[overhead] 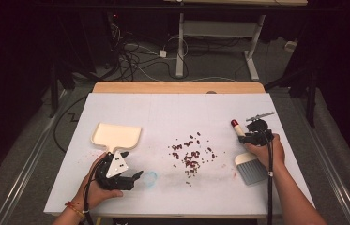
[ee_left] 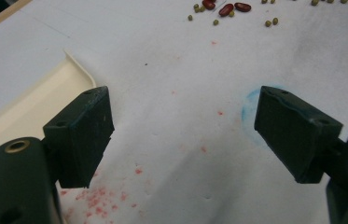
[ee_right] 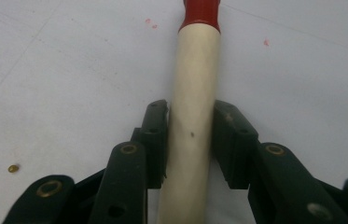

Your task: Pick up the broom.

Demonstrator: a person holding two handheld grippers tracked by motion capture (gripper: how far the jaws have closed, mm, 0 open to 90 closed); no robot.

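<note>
**Beans mid-surface, tools at both sides**

White surface (overhead: 172, 108) has loads of bare room up top. Cream dustpan (overhead: 115, 136) sits left. Right gripper (ee_right: 190, 140) is clamped on the brush handle (ee_right: 195, 116) near the right edge. Left gripper (ee_left: 183, 135) is spread wide, beside the dustpan. Scattered beans (overhead: 191, 154) lie between.

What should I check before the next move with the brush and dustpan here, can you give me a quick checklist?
1. Right gripper around the brush handle: ok, the jaws sit on both sides of the cream handle and appear closed on it.
2. Left gripper free: ok, jaws wide apart, nothing between them.
3. Dustpan within reach of the left gripper: ok, its handle end lies just beside the left jaw, not yet gripped.
4. Beans gathered: not ok, scattered over the middle of the table.
5. Brush bristles clear of the beans: ok, they lie well to the right of the pile.
6. Grip firmness on the brush: cannot tell.
</note>
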